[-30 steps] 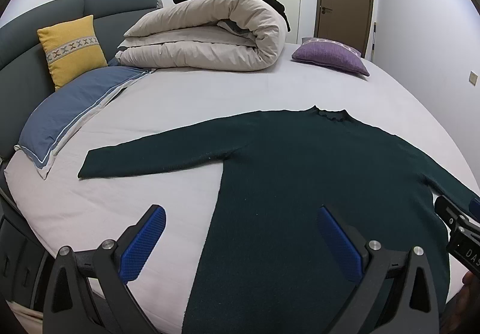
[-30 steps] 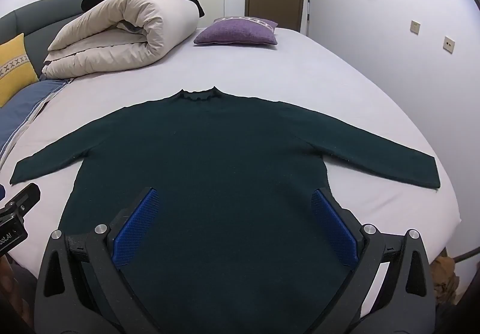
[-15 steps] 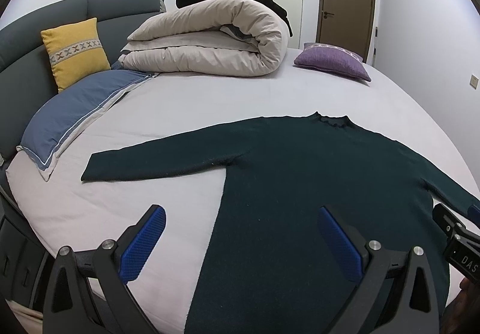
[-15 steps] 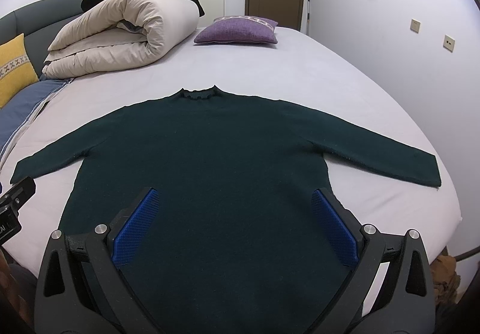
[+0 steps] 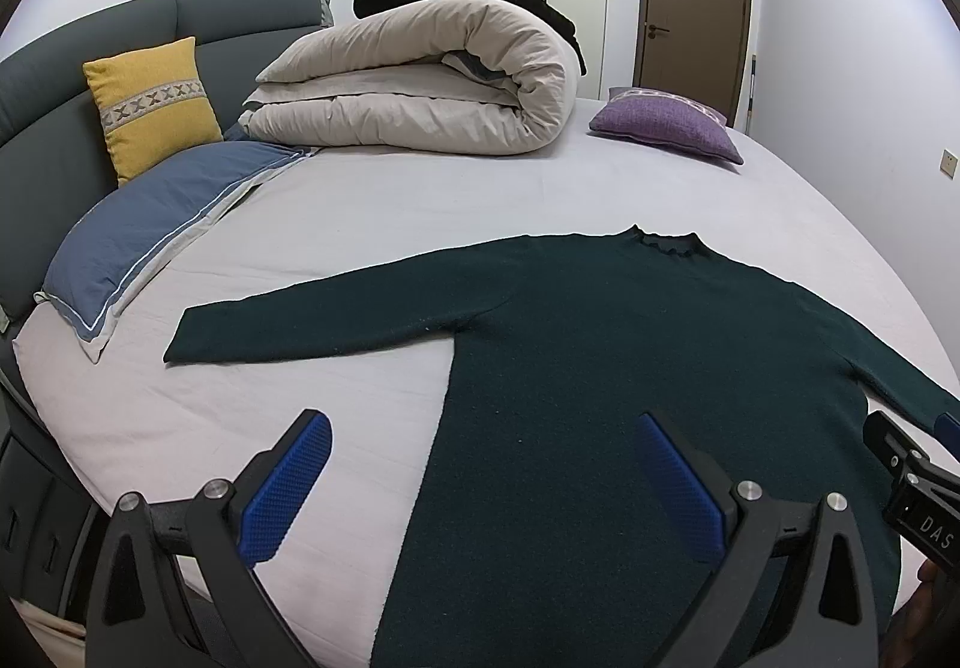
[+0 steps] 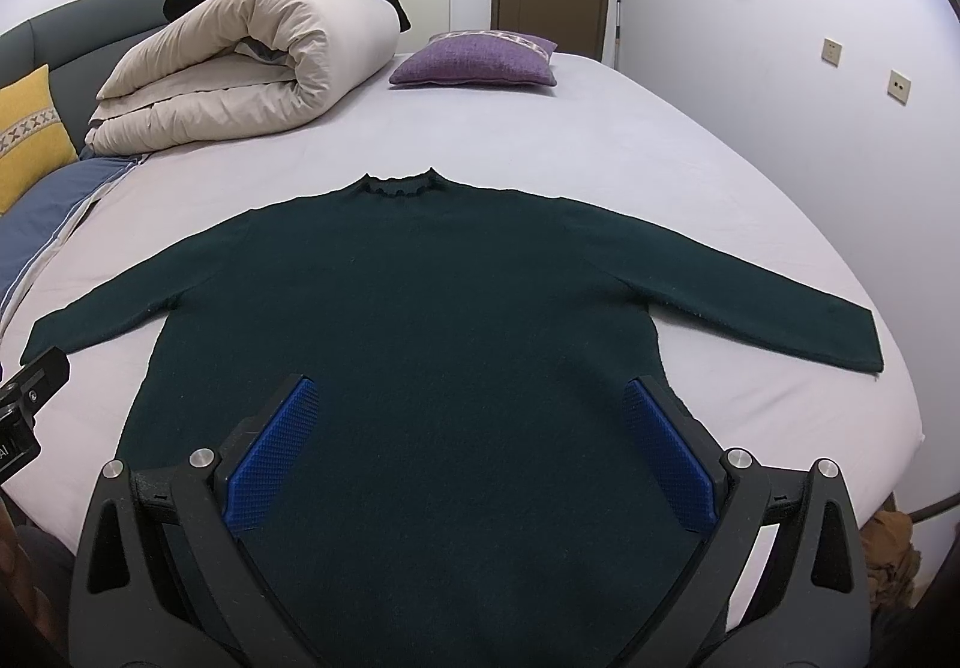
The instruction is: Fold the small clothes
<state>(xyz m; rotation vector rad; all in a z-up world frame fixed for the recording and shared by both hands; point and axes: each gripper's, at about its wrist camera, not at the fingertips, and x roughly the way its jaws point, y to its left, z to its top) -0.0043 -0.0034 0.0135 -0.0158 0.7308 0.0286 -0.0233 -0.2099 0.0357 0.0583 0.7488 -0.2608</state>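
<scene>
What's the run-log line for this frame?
sweater: flat on bed, sleeves out, unfolded | left claw: open, empty | right claw: open, empty

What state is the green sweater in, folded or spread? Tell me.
Spread. The sweater lies flat on the bed, both sleeves stretched outward, no fold visible.

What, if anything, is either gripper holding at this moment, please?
Nothing is held: the left gripper and the right gripper are both open above the flat dark green sweater.

left hand-held gripper (image 5: 480, 479) | black frame | blue textured pads (image 5: 287, 491) | silver screws (image 5: 749, 489)
</scene>
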